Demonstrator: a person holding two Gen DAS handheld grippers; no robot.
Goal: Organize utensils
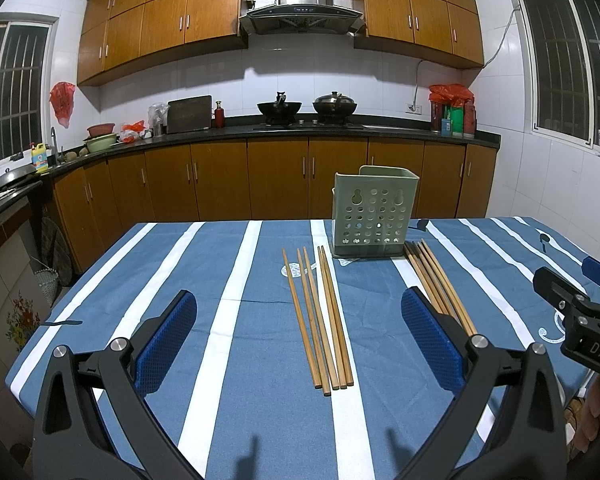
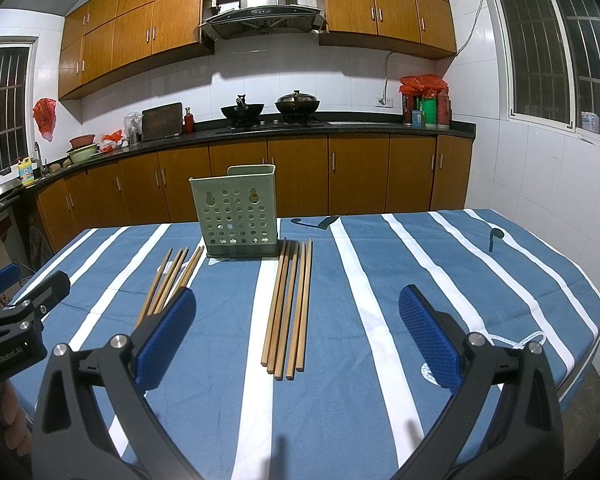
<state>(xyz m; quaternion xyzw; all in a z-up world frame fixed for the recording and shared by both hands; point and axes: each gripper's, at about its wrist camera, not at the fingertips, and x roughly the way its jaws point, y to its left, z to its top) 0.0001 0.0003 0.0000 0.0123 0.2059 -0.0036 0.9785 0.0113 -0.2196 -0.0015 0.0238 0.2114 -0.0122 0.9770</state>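
A green perforated utensil holder stands upright at the far side of the table. Two bundles of wooden chopsticks lie flat in front of it. The left bundle lies ahead of my left gripper, which is open and empty above the table. The right bundle lies ahead of my right gripper, also open and empty. The right gripper also shows at the right edge of the left wrist view.
The table carries a blue cloth with white stripes. Its far edge faces kitchen cabinets and a counter with two woks. The table's right edge drops beside a tiled wall.
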